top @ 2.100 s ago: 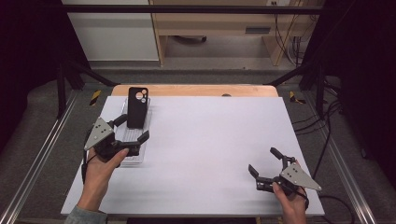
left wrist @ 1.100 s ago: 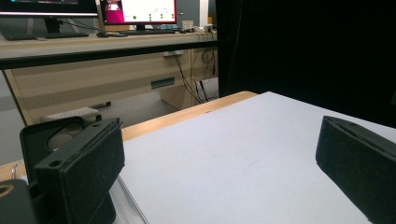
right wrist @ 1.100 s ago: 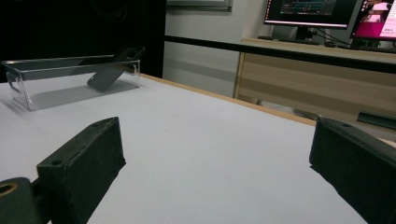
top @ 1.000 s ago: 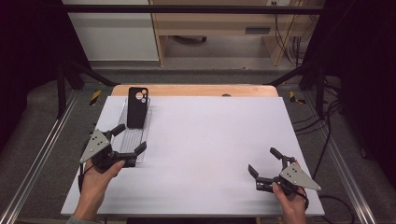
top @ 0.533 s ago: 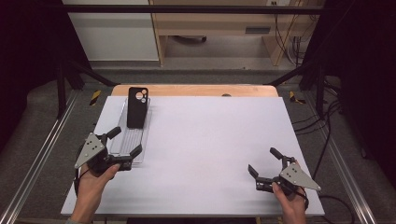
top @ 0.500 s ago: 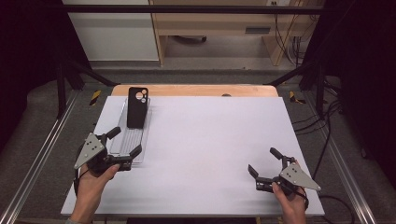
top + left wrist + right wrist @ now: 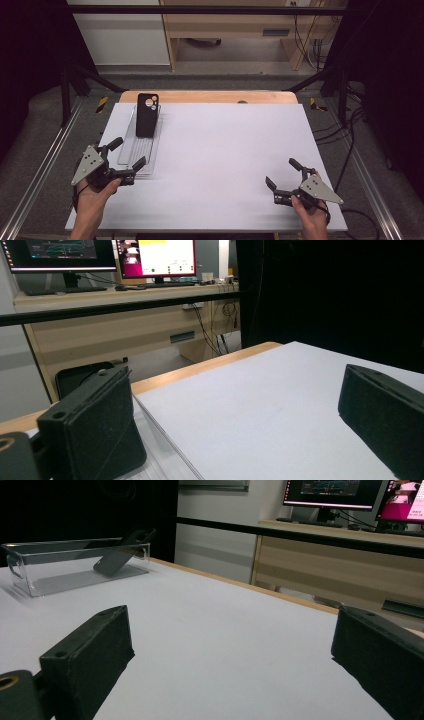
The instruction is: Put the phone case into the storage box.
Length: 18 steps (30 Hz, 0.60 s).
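High view – left gripper (image 7: 125,157) spread wide by the clear tray (image 7: 131,157) holding a black phone case (image 7: 147,114); right gripper (image 7: 285,176) agape too, well apart from the tray.

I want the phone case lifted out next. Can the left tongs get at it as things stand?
Probably yes. The left tongs are open at the near end of the clear tray, and the phone case leans uncovered at its far end.

The left gripper (image 7: 126,159) now sits back from the black phone case (image 7: 147,114), near the person's end of the clear tray (image 7: 131,156); two seconds earlier it was up beside the case, and it has drawn steadily toward the person since. Its jaws are spread wide. The case and tray now lie ahead of the gripper, the tray's near end between its jaws.
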Tool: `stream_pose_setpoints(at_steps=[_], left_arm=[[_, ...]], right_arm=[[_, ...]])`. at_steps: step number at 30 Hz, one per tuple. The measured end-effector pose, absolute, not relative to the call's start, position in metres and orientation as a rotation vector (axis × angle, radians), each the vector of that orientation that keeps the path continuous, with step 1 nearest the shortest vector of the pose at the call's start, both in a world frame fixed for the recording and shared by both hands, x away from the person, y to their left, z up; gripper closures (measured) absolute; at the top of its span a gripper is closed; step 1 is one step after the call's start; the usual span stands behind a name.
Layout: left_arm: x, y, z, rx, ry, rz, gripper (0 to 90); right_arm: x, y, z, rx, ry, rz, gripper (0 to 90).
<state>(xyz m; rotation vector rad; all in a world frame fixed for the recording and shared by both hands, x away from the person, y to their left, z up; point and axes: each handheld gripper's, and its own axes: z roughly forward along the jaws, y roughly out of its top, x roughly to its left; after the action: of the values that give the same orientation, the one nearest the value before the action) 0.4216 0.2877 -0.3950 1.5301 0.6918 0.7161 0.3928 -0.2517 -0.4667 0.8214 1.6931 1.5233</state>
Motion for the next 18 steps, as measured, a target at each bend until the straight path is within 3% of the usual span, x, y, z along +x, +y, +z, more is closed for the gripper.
stream_pose_setpoints(at_steps=[18], left_arm=[[0.416,0.303,-0.400,1.498,0.708,0.743,0.8]], right_arm=[[0.393,-0.252,-0.467,0.822,1.693,1.522,3.4]])
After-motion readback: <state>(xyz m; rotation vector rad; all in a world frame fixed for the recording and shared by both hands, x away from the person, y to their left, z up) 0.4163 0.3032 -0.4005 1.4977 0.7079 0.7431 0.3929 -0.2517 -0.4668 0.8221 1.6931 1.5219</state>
